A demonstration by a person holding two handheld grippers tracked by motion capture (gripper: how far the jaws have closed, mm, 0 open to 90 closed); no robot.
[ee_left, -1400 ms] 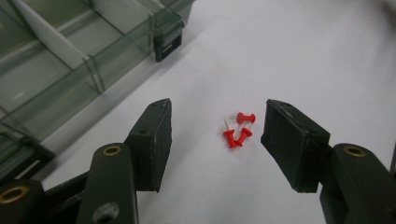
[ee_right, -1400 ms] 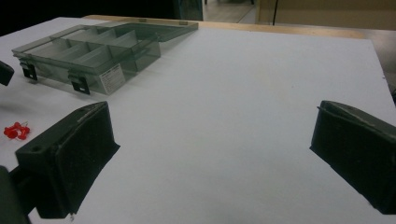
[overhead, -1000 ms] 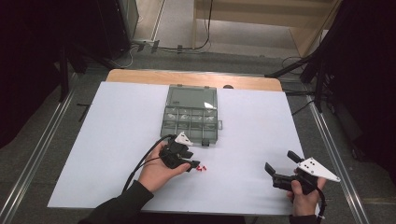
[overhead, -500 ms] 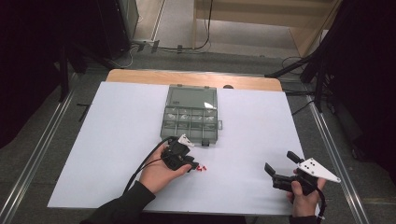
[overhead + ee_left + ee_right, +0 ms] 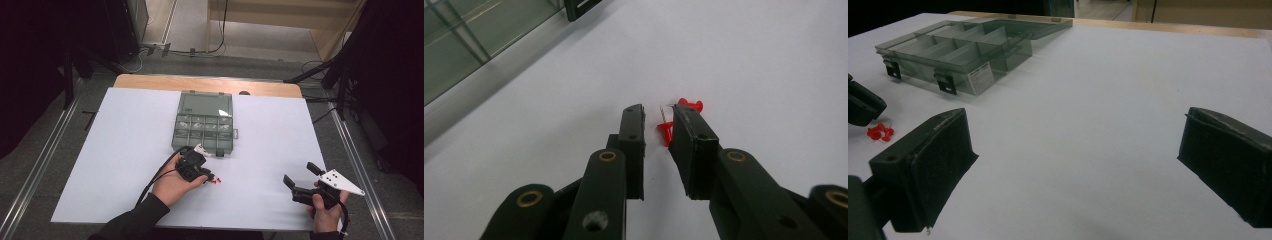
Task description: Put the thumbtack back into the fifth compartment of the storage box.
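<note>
Red pushpins [image 5: 666, 131], between left gripper [image 5: 658, 116] jaws, untouched

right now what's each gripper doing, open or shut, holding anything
Left gripper: jaws partly open around a red push pin on the table, not yet clamped.
Right gripper: wide open, holding nothing.

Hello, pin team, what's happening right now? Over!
Left tool jaws narrowly apart around a small red plastic push pin, not yet clamped. Right tool wide open, empty. Clear grey plastic compartment box lies beyond; nothing blocking.
</note>
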